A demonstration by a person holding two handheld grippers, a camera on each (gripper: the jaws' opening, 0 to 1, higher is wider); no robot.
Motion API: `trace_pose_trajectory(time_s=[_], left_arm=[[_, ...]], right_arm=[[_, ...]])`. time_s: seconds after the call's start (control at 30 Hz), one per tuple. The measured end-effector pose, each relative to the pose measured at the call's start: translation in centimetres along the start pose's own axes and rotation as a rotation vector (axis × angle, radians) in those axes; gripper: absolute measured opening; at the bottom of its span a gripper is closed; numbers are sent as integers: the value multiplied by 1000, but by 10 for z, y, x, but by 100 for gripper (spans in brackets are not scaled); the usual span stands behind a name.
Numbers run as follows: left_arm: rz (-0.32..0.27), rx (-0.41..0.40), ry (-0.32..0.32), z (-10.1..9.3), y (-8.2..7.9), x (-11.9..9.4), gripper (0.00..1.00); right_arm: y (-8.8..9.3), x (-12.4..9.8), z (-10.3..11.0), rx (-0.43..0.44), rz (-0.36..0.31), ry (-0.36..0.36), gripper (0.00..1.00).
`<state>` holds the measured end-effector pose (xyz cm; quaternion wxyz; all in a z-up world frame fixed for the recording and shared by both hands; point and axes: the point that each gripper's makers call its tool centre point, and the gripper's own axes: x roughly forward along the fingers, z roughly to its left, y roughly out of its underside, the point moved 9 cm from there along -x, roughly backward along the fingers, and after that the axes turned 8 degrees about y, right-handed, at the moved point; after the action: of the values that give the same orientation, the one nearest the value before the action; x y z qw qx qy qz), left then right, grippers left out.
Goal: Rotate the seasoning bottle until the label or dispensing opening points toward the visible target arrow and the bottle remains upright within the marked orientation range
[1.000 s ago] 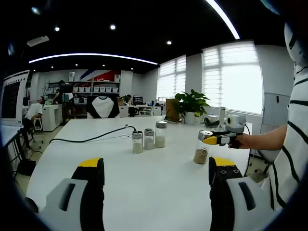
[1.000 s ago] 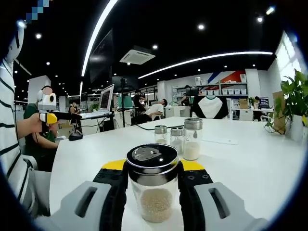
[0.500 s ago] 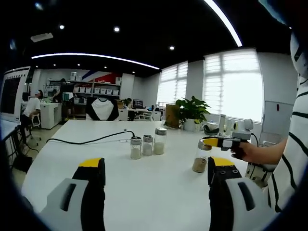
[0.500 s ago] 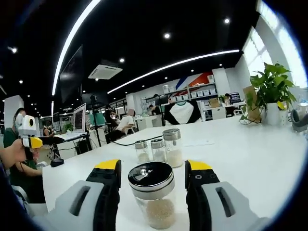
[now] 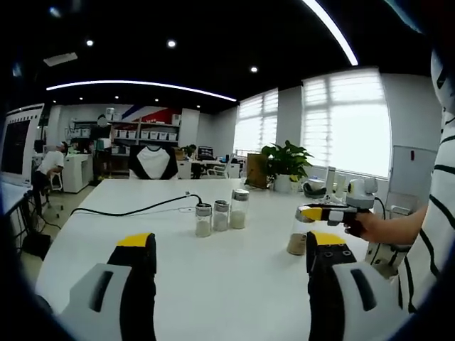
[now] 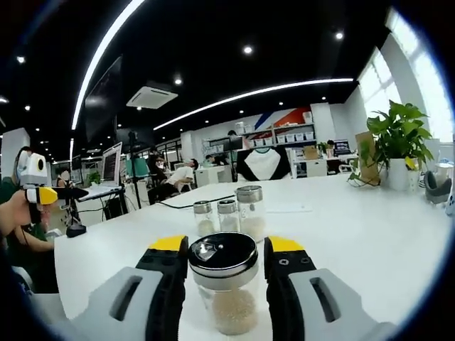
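In my right gripper view, the right gripper [image 6: 224, 266] has its yellow-tipped jaws pressed against both sides of the seasoning bottle [image 6: 225, 287], so I read it as clamped on the bottle. The bottle stands upright at the bottom centre of the frame, a clear glass jar with pale granules in its lower part and a shiny metal shaker lid [image 6: 222, 250]. It sits on the white table [image 6: 370, 220]. Above it in the frame, further along the table, three glass shakers [image 6: 229, 215] stand close together in a row, the rightmost one taller than the others. A potted plant [image 6: 398, 138] stands at the right edge of the frame.

In my left gripper view, the left gripper [image 5: 227, 266] has its jaws spread wide with bare table between them, gripping nothing. The same bottle appears at the right of centre, held by the right gripper, which enters from the right edge with a person's hand [image 5: 364, 223] behind it. The row of three shakers stands left of it, apart from it, and a black cable [image 5: 131, 209] runs across the table at the left.

I cannot make out any arrow mark on the table.
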<state>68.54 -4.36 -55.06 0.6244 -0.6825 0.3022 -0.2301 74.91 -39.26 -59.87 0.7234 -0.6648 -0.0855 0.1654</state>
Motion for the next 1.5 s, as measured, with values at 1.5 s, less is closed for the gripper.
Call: trace_pose_trajectory(time_s=[1.5], left_arm=[[22, -7, 0, -4, 6, -9, 91]], right_arm=[[-10, 4, -4, -100, 14, -153, 46]])
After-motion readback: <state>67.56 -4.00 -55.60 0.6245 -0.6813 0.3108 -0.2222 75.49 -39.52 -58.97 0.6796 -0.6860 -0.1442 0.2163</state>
